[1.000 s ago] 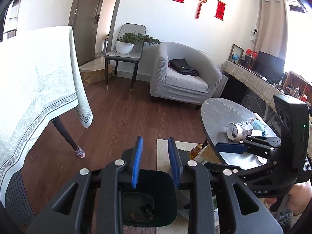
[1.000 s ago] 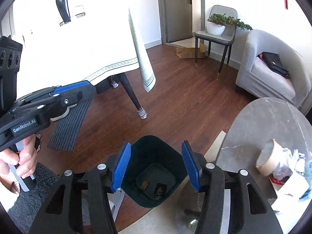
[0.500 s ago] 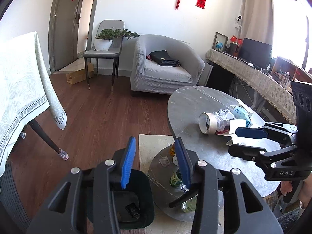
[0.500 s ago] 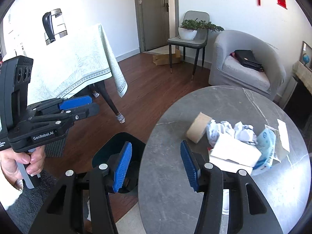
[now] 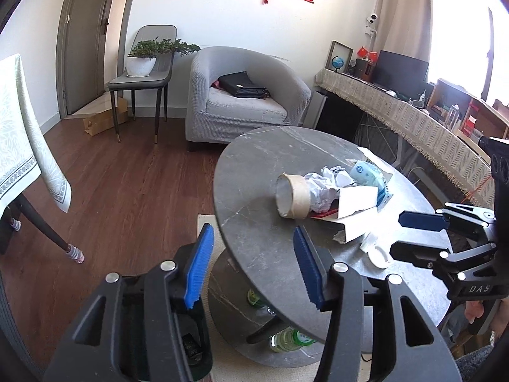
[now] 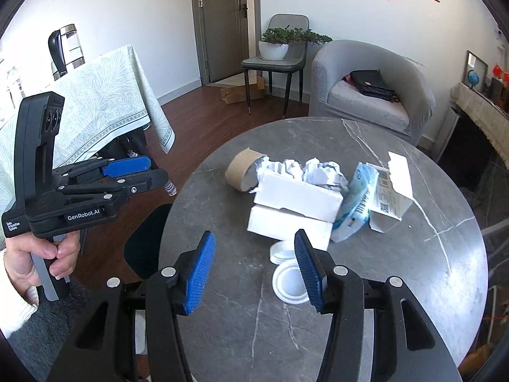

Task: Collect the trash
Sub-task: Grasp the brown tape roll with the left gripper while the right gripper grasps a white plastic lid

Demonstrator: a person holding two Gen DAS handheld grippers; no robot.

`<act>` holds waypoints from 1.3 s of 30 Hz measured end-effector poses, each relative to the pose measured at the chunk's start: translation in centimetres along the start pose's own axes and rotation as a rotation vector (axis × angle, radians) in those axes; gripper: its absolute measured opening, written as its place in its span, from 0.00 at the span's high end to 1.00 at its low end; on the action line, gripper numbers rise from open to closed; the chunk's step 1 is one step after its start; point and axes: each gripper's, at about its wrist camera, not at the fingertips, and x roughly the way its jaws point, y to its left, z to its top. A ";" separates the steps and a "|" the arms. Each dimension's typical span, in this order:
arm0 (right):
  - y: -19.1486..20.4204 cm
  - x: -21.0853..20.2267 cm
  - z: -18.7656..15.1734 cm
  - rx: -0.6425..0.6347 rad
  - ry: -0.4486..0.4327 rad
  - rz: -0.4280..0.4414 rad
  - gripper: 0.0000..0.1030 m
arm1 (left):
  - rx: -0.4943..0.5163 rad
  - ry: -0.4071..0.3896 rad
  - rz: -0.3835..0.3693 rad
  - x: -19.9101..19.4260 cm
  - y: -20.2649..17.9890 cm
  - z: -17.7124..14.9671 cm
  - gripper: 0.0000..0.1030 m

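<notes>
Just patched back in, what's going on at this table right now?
A person holds both grippers open and empty over the round grey table. The right gripper hovers near a white lid, just short of the heap of boxes, crumpled paper and a tape roll. The left gripper waits above the dark bin.

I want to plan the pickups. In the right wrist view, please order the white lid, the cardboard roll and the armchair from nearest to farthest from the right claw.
1. White lid: on the table, just ahead of the right claw.
2. Cardboard roll: farther back, left side of the pile.
3. Armchair: beyond the table, upper right.
</notes>
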 end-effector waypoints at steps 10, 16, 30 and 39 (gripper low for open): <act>-2.8 1.0 -3.6 0.028 0.048 -0.008 0.49 | 0.040 0.011 0.022 2.9 -2.8 0.4 0.46; -2.6 1.4 -4.3 0.007 0.045 0.017 0.53 | 0.052 0.027 0.032 4.5 -3.5 0.8 0.46; -2.4 2.1 -3.9 -0.014 0.043 -0.008 0.60 | 0.030 0.046 0.041 6.7 -3.6 1.2 0.51; -2.5 1.8 -3.8 -0.014 0.036 -0.008 0.62 | 0.028 0.049 0.024 7.2 -3.7 1.4 0.60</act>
